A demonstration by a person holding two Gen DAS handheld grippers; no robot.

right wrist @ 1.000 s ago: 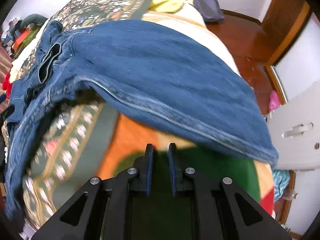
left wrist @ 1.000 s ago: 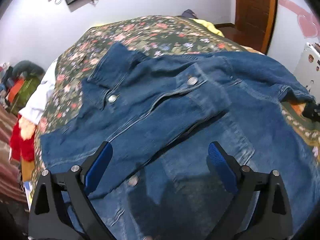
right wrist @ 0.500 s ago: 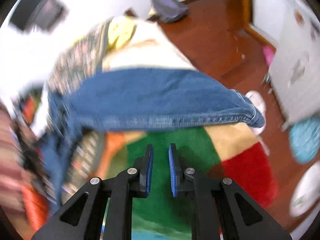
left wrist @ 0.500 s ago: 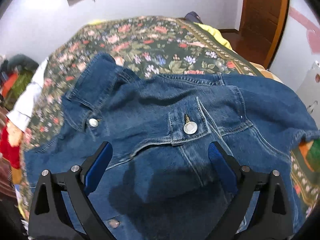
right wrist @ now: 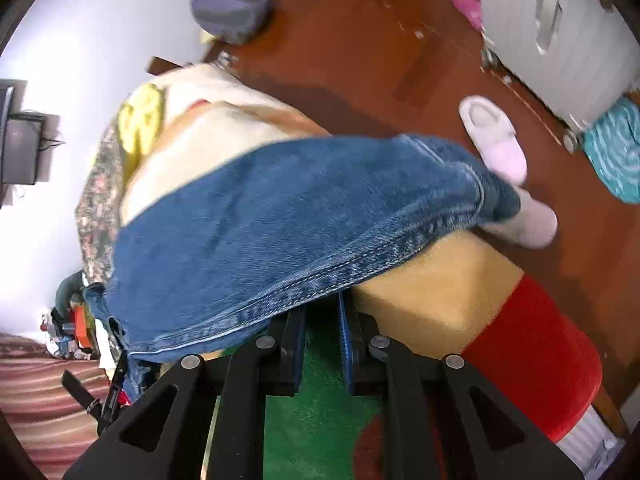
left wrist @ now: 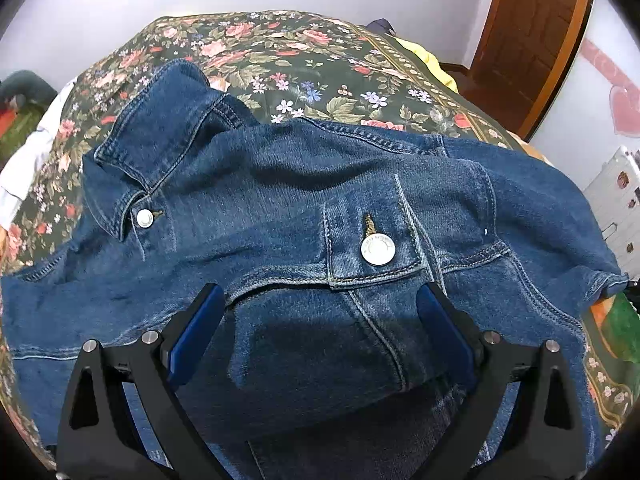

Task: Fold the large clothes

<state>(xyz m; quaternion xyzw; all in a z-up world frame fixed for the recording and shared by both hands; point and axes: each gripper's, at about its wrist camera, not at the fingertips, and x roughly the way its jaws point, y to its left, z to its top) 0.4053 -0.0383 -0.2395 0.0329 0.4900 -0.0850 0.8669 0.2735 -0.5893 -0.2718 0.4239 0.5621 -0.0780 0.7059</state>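
Observation:
A dark blue denim jacket [left wrist: 280, 200] lies front up on a floral bedspread [left wrist: 300, 52], collar at the upper left and a buttoned chest pocket [left wrist: 376, 248] in the middle. My left gripper [left wrist: 320, 312] hovers just above the front panel below that pocket, open wide with nothing between its fingers. In the right wrist view one jacket sleeve [right wrist: 280, 208] hangs over the bed's side. My right gripper [right wrist: 322, 306] is shut right at the sleeve's stitched lower seam, which covers its fingertips. No cloth shows between the pads.
Under the sleeve lies a blanket [right wrist: 440, 300] in green, yellow and red. Pale slippers [right wrist: 492, 136], a grey bag [right wrist: 228, 12] and a white cabinet [right wrist: 560, 40] stand on the brown floor. A wooden door [left wrist: 532, 32] is beyond the bed.
My left gripper has come lower and closer over the jacket's chest pocket. The right gripper has rolled strongly and moved up to the sleeve's seam, staying shut.

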